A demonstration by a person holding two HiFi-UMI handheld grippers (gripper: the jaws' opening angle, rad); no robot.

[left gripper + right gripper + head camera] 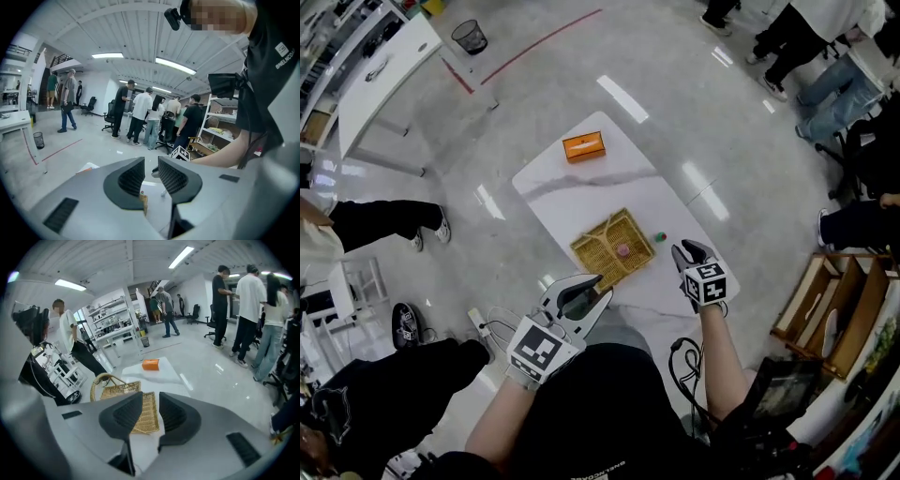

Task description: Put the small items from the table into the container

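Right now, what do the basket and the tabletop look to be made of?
Basket: woven wicker or straw, matte tan, open weave visible. Table: smooth, glossy white top with faint grey veining and light reflections; marble or a marble-look laminate, cannot tell which.

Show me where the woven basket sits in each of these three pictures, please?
Head view: the woven basket is at the picture's middle, on the white table.
Left gripper view: only a yellowish woven sliver shows, low and central, probably its edge.
Right gripper view: it sits left of centre, its handle arching over it.
Shared landmark: the orange box lies beyond the basket in the head view and the right gripper view.
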